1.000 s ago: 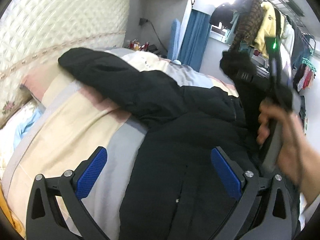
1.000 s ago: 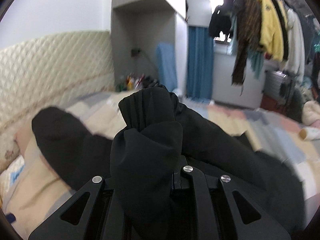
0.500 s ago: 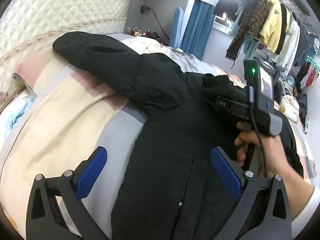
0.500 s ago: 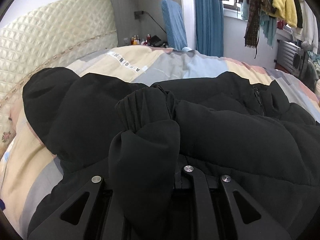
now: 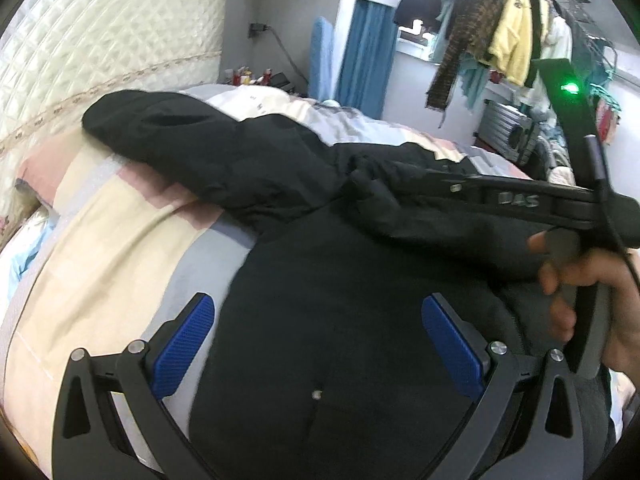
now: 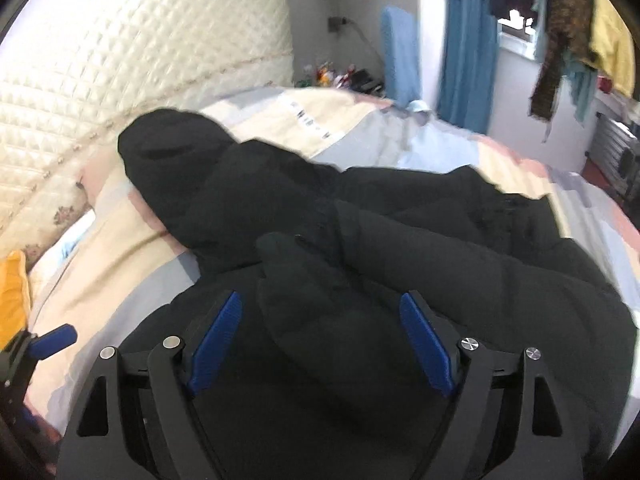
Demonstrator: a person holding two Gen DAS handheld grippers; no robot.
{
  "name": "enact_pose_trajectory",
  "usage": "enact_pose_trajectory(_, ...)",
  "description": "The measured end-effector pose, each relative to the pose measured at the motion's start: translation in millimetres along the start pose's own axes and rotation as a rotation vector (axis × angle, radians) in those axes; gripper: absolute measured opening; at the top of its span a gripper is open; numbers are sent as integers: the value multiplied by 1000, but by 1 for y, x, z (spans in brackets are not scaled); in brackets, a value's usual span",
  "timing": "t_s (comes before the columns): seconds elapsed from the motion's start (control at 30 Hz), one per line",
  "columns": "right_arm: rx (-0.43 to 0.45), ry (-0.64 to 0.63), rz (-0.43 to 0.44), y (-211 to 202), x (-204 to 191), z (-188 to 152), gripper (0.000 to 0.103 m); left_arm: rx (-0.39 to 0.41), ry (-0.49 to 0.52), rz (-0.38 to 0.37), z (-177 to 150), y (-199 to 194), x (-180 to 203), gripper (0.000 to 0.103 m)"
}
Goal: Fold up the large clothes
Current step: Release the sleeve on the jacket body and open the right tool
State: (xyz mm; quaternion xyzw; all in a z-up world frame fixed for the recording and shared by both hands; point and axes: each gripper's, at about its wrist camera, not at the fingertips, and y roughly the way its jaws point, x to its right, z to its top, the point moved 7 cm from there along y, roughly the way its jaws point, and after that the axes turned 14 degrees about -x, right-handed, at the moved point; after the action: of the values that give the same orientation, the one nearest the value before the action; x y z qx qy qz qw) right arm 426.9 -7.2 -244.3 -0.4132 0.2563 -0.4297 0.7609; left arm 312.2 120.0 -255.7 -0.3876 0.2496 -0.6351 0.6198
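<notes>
A large black padded jacket (image 5: pixel 320 280) lies spread on the bed, one sleeve (image 5: pixel 192 148) stretched toward the headboard. The other sleeve (image 6: pixel 328 288) lies folded across the jacket's body, between the open jaws of my right gripper (image 6: pixel 320 340). The right gripper is open and holds nothing. It also shows in the left wrist view (image 5: pixel 520 204), low over the jacket at the right. My left gripper (image 5: pixel 320 344) is open and empty, hovering over the jacket's front. It shows at the left edge of the right wrist view (image 6: pixel 52 338).
The bed has a pastel patchwork cover (image 5: pixel 120 240) and a cream quilted headboard (image 5: pixel 100 60). A clothes rack (image 5: pixel 500 40) with hanging garments stands at the back right. A blue curtain (image 5: pixel 368 56) and a cluttered bedside shelf (image 5: pixel 256 76) are behind the bed.
My right gripper lowered the sleeve onto the jacket's body and opened, letting it go. My left gripper stayed open over the jacket.
</notes>
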Motion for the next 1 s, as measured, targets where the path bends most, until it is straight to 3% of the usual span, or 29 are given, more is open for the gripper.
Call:
enact_pose_trajectory(0.37, 149, 203, -166, -82, 116, -59, 81, 37, 91, -14, -7, -13, 40, 103)
enact_pose_trajectory(1.0, 149, 401, -215, -50, 212, -159, 81, -9, 122, 4, -14, 17, 70, 103)
